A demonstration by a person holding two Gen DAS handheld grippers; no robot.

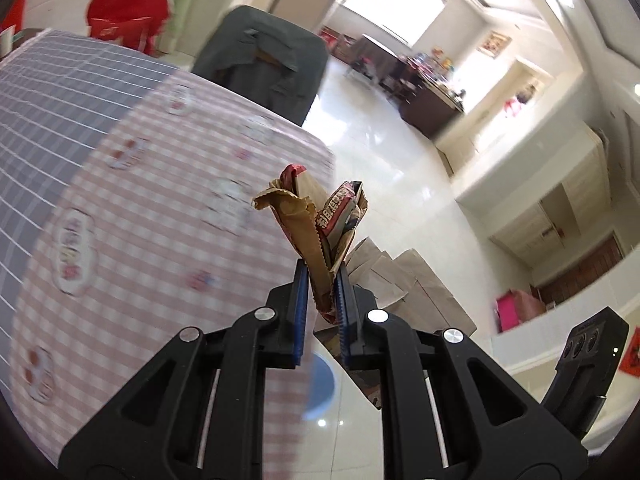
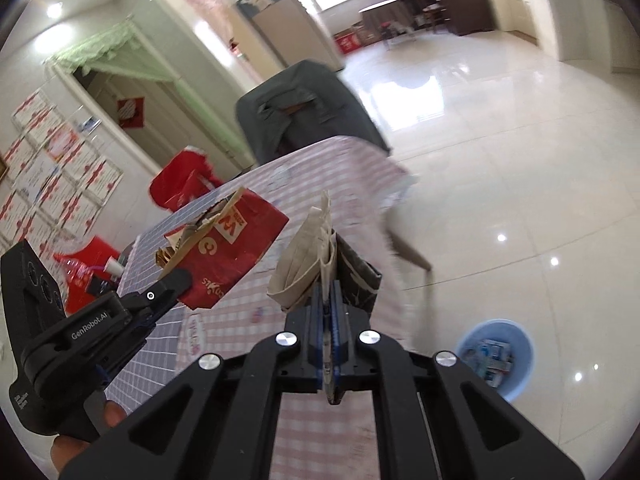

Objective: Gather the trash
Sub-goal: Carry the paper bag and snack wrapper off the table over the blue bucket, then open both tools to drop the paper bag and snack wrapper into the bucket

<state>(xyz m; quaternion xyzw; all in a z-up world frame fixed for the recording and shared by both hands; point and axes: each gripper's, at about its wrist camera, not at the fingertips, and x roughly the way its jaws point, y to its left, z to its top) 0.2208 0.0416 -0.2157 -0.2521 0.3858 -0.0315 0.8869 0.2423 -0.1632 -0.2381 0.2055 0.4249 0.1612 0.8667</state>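
Glossy white tile floor and a checked-cloth surface; I have trash clamped in both grippers.

On my left, the gripper is closed down to the thickness of a crumpled brown-and-red wrapper, held up beyond the surface edge. On my right, the gripper is pinched nearly flat on folded pale paper with a dark piece, raised above the pink-checked cloth. From the right wrist view, the left load reads as a red carton-like wrapper. A blue bin stands on the floor to the right, already holding packaging. A grey-covered chair sits at the surface's far side.
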